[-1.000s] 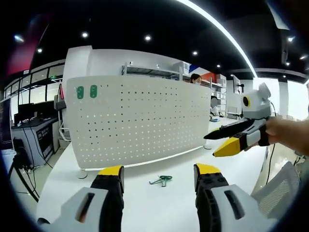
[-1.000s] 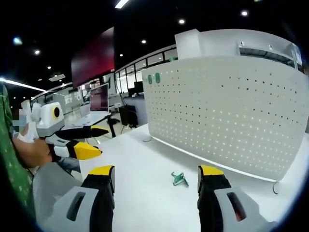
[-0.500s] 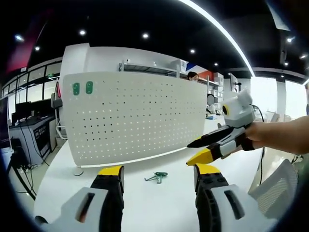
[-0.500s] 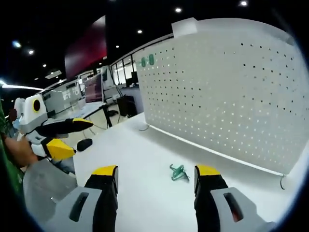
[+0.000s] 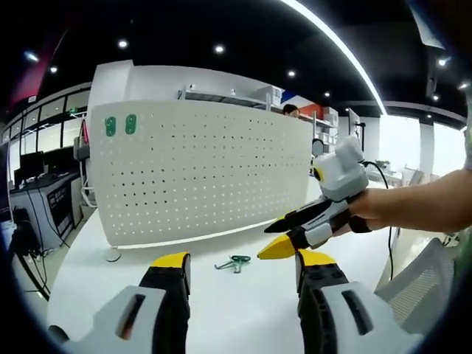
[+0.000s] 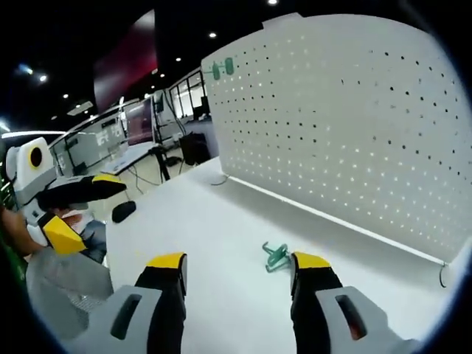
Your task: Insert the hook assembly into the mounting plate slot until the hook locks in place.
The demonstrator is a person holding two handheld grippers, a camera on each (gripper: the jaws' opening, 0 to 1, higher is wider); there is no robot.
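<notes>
1. The hook (image 6: 274, 257) is a small green piece lying flat on the white table (image 6: 214, 243), in front of the upright pegboard (image 6: 354, 125) and apart from its foot. It is not yet picked up.

2. From my right gripper (image 6: 240, 269), the hook lies just ahead, between the two yellow-tipped jaws and closer to the right-hand one. Those jaws stand apart with nothing between them.

3. In the left gripper view the hook (image 5: 233, 262) shows beyond my left gripper (image 5: 242, 267), roughly on its centre line but farther off. That gripper's jaws are spread too, and hold nothing.

4. There the right gripper (image 5: 284, 237) comes in from the right, its tips pointing down toward the hook and close beside it. I judge my right hand the nearer one, so the pick should be its job.

5. The hook's long axis runs roughly left to right across the left gripper view, with the bent end to the left. In the right gripper view it looks angled, and I cannot tell its exact lie.

6. Two green pieces (image 5: 120, 125) already sit near the pegboard's upper left corner.

7. The next move, as I judge it, is a short reach forward and down, closing across the hook's narrow width.
</notes>
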